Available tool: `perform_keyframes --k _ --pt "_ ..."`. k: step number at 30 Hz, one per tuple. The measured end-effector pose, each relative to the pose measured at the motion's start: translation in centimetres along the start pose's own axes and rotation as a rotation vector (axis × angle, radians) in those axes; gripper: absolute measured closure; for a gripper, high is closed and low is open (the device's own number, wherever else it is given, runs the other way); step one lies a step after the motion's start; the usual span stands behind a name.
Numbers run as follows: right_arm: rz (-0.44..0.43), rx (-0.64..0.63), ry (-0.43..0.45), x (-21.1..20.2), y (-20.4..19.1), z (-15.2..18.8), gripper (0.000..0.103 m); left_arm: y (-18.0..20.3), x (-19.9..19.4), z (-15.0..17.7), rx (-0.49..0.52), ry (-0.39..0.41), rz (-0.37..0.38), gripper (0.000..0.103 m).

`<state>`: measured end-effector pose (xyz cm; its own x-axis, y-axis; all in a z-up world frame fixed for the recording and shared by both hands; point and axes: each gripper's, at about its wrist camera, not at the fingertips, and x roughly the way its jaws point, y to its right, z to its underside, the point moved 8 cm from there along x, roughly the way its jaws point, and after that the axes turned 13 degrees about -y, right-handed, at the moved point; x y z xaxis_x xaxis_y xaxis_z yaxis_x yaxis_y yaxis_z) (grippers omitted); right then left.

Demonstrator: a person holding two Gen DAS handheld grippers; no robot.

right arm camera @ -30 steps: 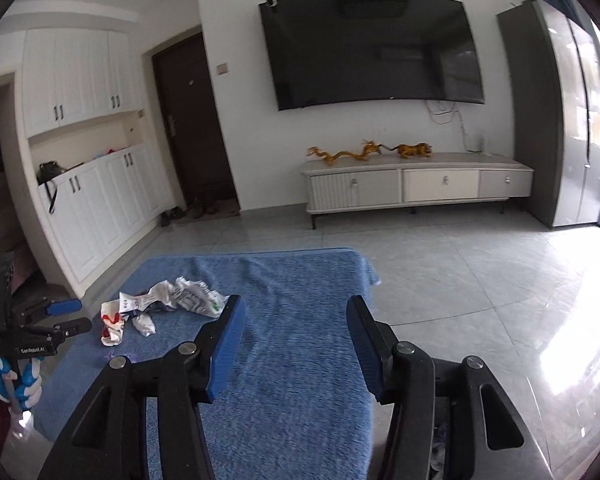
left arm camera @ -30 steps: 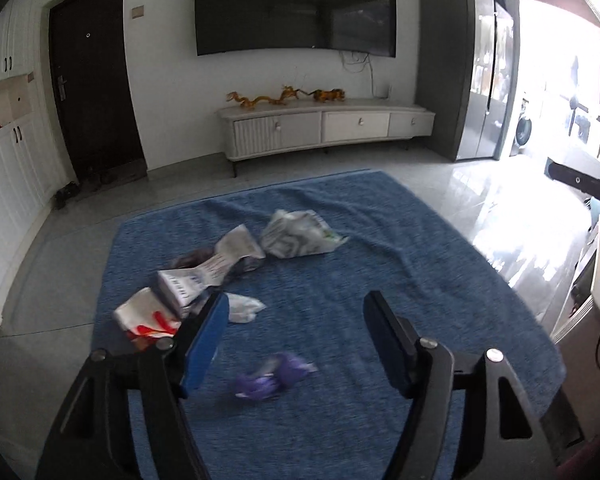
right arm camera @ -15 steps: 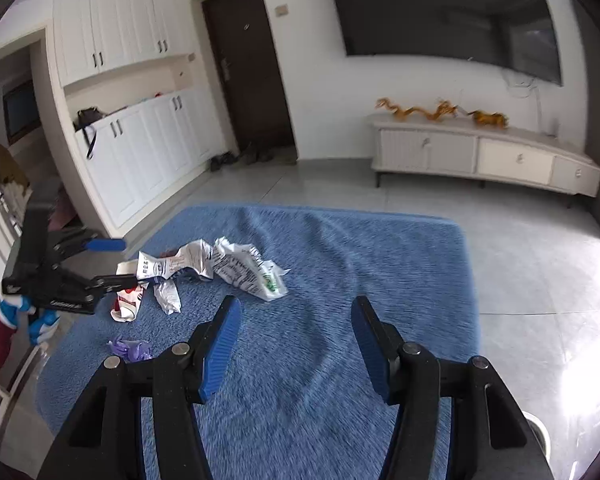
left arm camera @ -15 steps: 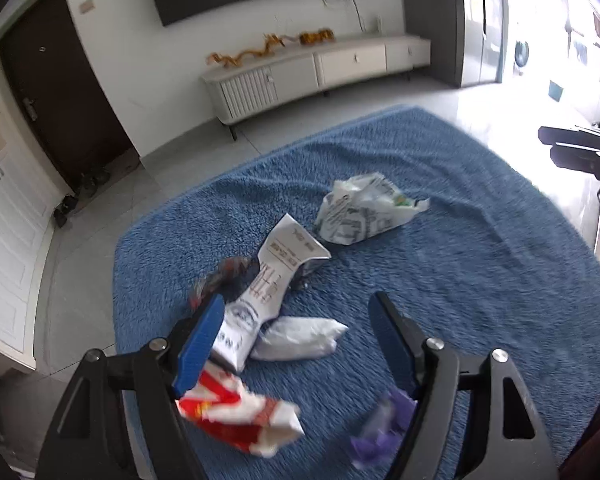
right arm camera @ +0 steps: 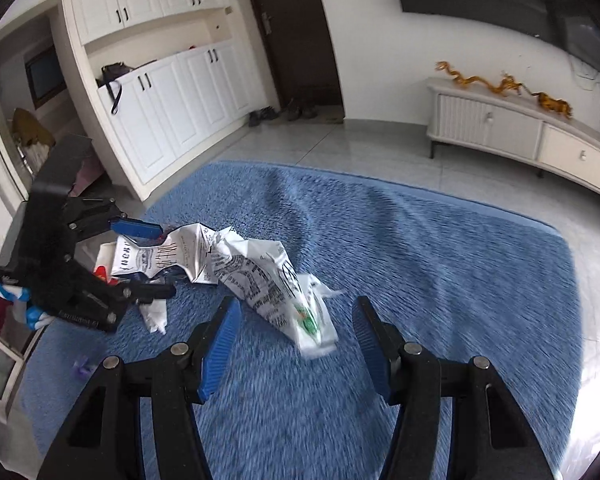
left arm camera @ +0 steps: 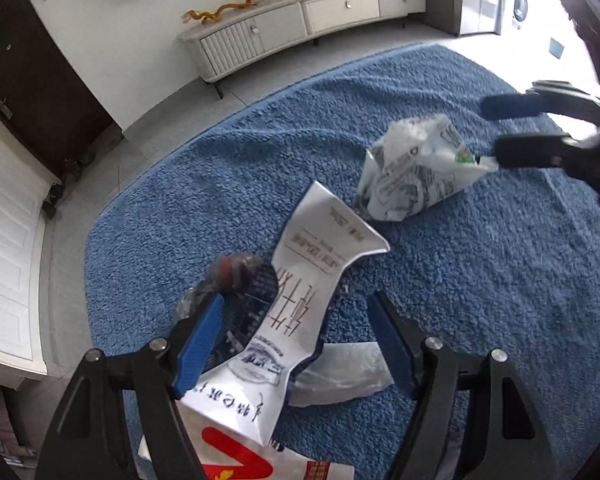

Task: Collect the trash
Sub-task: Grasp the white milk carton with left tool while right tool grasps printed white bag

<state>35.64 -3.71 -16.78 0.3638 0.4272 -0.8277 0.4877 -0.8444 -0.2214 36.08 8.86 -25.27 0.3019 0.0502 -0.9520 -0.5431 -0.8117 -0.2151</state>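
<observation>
The white paper wrapper (left arm camera: 316,280) lies on the blue rug (left arm camera: 480,280), right in front of the left gripper (left arm camera: 296,344) and partly between its two blue fingers. It is long and thin, pinched in the middle like a bow, and it runs away from the gripper toward the far end of the rug. It has dark writing on it. The left gripper is closing a little, but its fingers do not press on the wrapper yet, so it holds nothing.

Next to the wrapper lies a crumpled plastic bag (right arm camera: 276,280) with black print and a bit of green. It stretches toward the right gripper (right arm camera: 296,348) and its end sits between the open fingers. That gripper holds nothing too.

So the left hand is nearer the wrapper, and the right hand is nearer the bag. A red and white packet (left arm camera: 252,464) and a dark wrapper (left arm camera: 236,276) lie close by the left gripper
</observation>
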Motion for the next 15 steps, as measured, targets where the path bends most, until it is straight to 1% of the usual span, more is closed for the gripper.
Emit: perform_keyframes --k 2,4,6,7,9,10,11,12,15 --pt "-0.009 -0.010 -0.016 1.2 0.0 -0.4 0.047 0.1 0.5 0.0 0.007 -0.016 -0.008 0.053" --pt "-0.021 -0.021 -0.035 2.4 0.0 -0.8 0.047 0.0 0.7 0.0 0.009 -0.022 -0.020 0.059" --pt "-0.035 -0.028 -0.048 3.2 0.0 -1.0 0.047 -0.1 0.6 -0.1 0.012 -0.016 -0.023 0.061" --pt "-0.036 -0.030 -0.053 3.6 0.0 -1.0 0.049 0.0 0.5 -0.1 0.014 -0.010 -0.022 0.062" --pt "-0.035 -0.035 -0.055 3.9 0.1 -1.0 0.069 0.3 -0.1 0.0 0.021 0.005 -0.017 0.066" --pt "-0.033 -0.034 -0.053 3.9 0.3 -1.0 0.073 0.4 -0.4 0.1 0.025 0.011 -0.015 0.068" --pt "-0.030 -0.032 -0.050 3.8 0.4 -0.8 0.084 0.6 -0.7 0.1 0.028 0.019 -0.014 0.068" --pt "-0.030 -0.028 -0.046 3.7 0.4 -0.8 0.087 0.7 -1.0 0.2 0.028 0.026 -0.011 0.068" --pt "-0.028 -0.012 -0.031 3.0 0.4 -0.3 0.090 1.2 -2.1 0.3 0.021 0.053 0.004 0.068"
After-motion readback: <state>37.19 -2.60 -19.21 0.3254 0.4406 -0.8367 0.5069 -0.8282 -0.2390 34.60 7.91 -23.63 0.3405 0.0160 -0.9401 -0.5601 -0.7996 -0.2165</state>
